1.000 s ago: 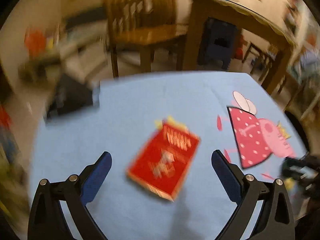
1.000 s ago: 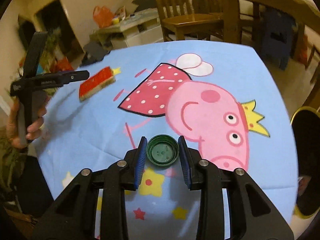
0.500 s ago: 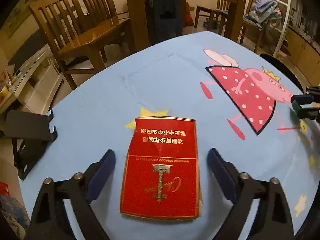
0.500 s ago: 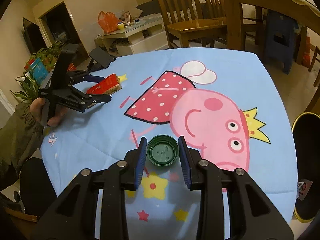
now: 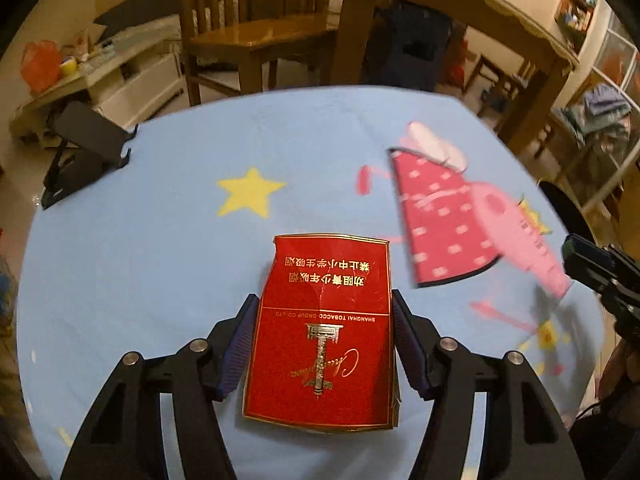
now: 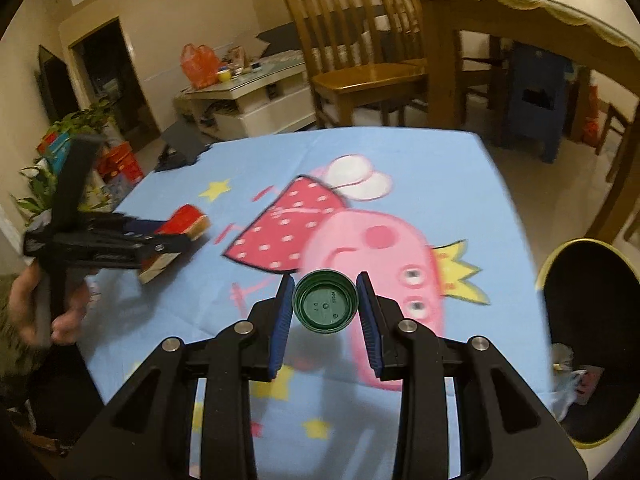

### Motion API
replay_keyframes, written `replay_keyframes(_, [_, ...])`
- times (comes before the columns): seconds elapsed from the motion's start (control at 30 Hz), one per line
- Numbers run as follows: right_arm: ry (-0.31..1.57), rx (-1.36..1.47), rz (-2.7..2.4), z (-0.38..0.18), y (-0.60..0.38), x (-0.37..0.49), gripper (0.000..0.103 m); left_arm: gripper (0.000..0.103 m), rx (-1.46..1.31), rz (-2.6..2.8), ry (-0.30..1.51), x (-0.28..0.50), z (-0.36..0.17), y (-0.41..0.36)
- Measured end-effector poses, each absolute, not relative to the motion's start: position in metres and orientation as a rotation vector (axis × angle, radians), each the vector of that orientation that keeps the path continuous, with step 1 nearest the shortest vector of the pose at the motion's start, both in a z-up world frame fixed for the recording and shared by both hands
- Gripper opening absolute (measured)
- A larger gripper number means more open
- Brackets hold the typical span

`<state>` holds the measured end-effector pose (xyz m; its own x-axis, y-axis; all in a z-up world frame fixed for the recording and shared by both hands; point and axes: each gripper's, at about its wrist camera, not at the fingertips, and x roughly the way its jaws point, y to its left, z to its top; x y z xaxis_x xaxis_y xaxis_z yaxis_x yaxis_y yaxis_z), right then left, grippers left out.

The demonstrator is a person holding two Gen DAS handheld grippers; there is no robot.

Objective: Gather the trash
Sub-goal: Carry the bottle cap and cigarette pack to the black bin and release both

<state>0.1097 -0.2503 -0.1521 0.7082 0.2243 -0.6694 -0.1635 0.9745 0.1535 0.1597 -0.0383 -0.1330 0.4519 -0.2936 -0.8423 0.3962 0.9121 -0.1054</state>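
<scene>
A flattened red cigarette pack [image 5: 324,332] lies between the blue pads of my left gripper [image 5: 322,340], which is shut on its two long edges just above the blue cartoon tablecloth [image 5: 160,240]. The pack also shows in the right wrist view [image 6: 182,232], held by the left gripper [image 6: 160,240]. My right gripper [image 6: 325,312] is shut on a green bottle cap [image 6: 325,307] and holds it above the cloth [image 6: 400,160], open side toward the camera. The right gripper shows at the right edge of the left wrist view [image 5: 600,268].
A black bin with a gold rim [image 6: 588,340] stands on the floor off the table's right side. A black folding stand [image 5: 80,148] sits at the table's far left corner. Wooden chairs [image 5: 256,28] and a wooden table [image 5: 460,20] stand behind.
My left gripper has closed from wide open onto the red pack. My right gripper has lifted the green cap and moved it right, toward the bin.
</scene>
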Motion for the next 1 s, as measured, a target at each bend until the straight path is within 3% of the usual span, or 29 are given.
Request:
replay_keyframes(0.4, [0.581, 0.14, -0.163, -0.109, -0.383, 0.084, 0.032, 0.062, 0.141, -0.565, 0.953, 0.119, -0.101, -0.181])
replay_keyframes(0.63, [0.615, 0.234, -0.285, -0.128, -0.447, 0.076, 0.033, 0.062, 0.223, -0.626, 0.876, 0.099, -0.083, -0.257])
replay_keyframes(0.67, [0.626, 0.241, -0.305, -0.133, -0.453, 0.076, 0.036, 0.062, 0.231, -0.631, 0.872, 0.098, -0.083, -0.265])
replay_keyframes(0.73, [0.651, 0.309, -0.327, -0.145, -0.469, 0.074, 0.082, 0.062, 0.259, -0.645, 0.858, 0.093, -0.083, -0.285])
replay_keyframes(0.83, [0.592, 0.424, -0.314, -0.142, -0.486, 0.06, 0.085, 0.062, 0.291, -0.664, 0.844, 0.089, -0.086, -0.309])
replay_keyframes(0.93, [0.505, 0.435, -0.398, -0.125, -0.496, 0.039, 0.098, 0.062, 0.313, -0.689, 0.841, 0.086, -0.09, -0.333])
replay_keyframes(1.0, [0.435, 0.478, -0.44, -0.116, -0.509, 0.021, 0.098, 0.062, 0.325, -0.707, 0.837, 0.086, -0.091, -0.349])
